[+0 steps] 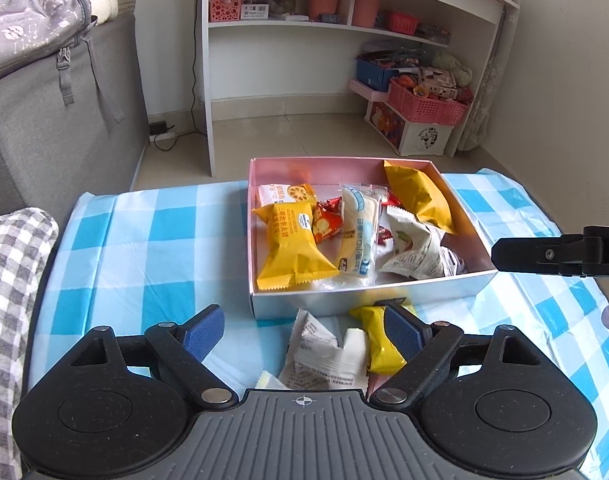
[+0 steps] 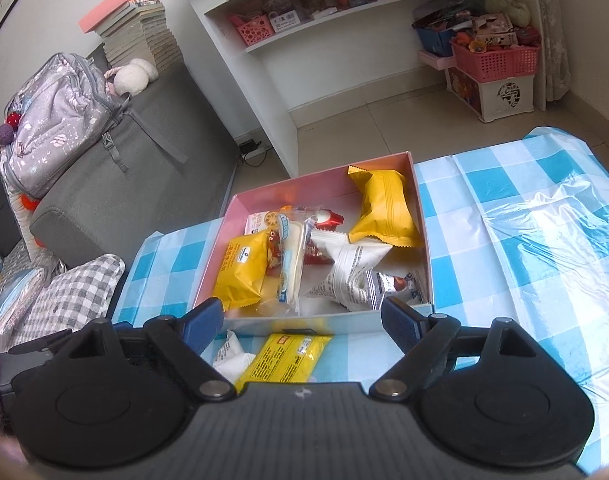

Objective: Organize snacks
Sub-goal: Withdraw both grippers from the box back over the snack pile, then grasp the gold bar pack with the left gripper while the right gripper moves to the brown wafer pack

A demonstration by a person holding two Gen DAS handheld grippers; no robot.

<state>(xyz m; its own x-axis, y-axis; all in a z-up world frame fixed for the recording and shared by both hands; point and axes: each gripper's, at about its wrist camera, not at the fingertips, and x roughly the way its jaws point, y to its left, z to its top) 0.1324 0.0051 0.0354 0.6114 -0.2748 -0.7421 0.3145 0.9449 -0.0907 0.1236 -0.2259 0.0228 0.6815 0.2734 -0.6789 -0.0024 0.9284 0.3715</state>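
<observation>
Left gripper [image 1: 304,330] — hanging low over the blue-checked tablecloth [image 1: 144,240], jaws spread wide and released, grasping nothing. A white snack packet [image 1: 324,356] is lying between its fingers, and a yellow snack packet [image 1: 378,340] is sitting against the inner face of the right-hand blue pad [image 1: 404,330].

Right gripper [image 2: 302,322] — likewise standing open and empty, hovering over the same two loose packets: the yellow snack packet [image 2: 288,360] at 6 o'clock of the box, the white snack packet [image 2: 234,356] just beside it at 9 o'clock.

Pink box [image 1: 260,168] — resting on the cloth at 12 o'clock of both grippers, holding assorted wrapped snacks: two large yellow packs [image 1: 290,244] [image 1: 418,194], a long pale bar [image 1: 358,236], small red packets [image 1: 326,226] and a white crinkled packet [image 1: 410,250].

White shelf unit [image 1: 344,28] — standing beyond the table at 12 o'clock.
</observation>
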